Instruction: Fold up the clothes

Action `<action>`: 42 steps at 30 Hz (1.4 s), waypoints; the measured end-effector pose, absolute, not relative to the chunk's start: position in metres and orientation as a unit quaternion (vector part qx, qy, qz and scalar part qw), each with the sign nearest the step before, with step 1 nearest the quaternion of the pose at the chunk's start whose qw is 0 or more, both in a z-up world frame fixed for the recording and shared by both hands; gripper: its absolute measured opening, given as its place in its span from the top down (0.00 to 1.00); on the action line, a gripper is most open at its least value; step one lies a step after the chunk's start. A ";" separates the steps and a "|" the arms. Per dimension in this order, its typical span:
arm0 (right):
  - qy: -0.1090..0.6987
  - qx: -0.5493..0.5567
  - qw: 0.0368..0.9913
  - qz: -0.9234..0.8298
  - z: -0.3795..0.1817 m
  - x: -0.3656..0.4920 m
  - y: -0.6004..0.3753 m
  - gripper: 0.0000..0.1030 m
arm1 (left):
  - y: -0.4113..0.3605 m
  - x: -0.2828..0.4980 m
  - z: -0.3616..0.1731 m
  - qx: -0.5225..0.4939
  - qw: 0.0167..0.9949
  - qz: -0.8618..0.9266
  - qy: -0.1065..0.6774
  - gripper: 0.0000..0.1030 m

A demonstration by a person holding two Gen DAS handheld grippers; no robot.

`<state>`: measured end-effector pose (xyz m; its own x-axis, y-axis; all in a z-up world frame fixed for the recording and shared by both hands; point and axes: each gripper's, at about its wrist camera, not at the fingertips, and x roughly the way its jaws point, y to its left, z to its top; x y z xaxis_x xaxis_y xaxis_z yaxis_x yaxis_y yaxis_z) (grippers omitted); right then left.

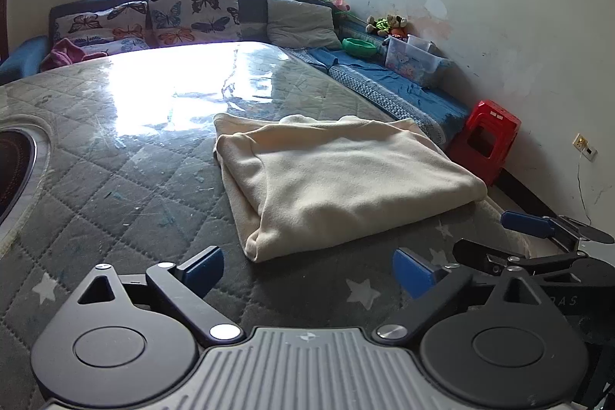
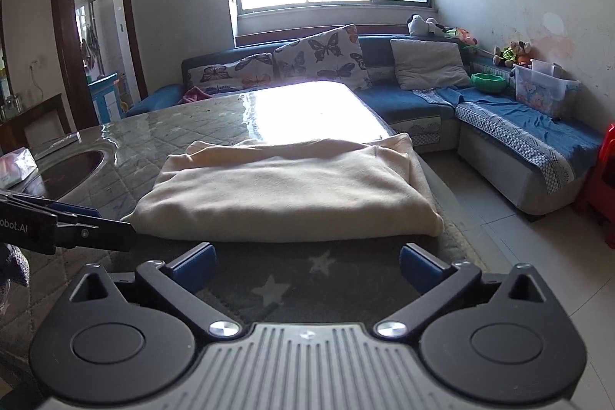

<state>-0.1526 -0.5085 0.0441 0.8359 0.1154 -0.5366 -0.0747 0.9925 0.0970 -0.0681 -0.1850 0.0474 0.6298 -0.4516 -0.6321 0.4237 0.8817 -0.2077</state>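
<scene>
So the cream fleece garment (image 1: 342, 175) is sitting folded into a thick rectangle on the surface (image 1: 127, 160), which is covered in a quilted grey cloth under shiny clear plastic, and it lies toward the right-hand edge. Looks like a sweatshirt or similar, can't tell exactly which. Both sets of tongs are spread wide and holding nothing: the left tongs (image 1: 307, 271) hover just short of the near corner of the bundle, and the right tongs (image 2: 307, 266) sit just in front of its long near edge, not touching it.

My read on handling: it's soft, light, and floppy, several layers deep, so it'll sag and the layers will slide apart if you only pinch the top one. The plastic cover looks slick, so the whole stack could skate when nudged. If another fold is wanted, I'd grab the two near corners through all layers, one per side, and lift together. The far edge looks a bit lumpy where the layers don't line up. Honestly it looks close to done already.
</scene>
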 end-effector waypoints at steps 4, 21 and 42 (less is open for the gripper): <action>0.284 0.039 0.957 0.042 0.044 -0.158 -0.505 0.00 | -0.182 -0.075 0.047 -0.023 0.904 -0.238 0.353 0.00; 0.292 0.051 0.955 0.016 0.036 -0.176 -0.497 0.00 | -0.178 -0.093 0.041 0.001 0.908 -0.217 0.358 0.00; 0.288 0.058 0.956 0.003 0.034 -0.188 -0.491 0.00 | -0.180 -0.108 0.038 0.026 0.910 -0.204 0.360 0.00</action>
<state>-0.1876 -0.4907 0.0344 0.8347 0.0385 -0.5494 0.0279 0.9933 0.1121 -0.1078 -0.1804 0.0385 0.6572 -0.3535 -0.6657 0.3908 0.9150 -0.1000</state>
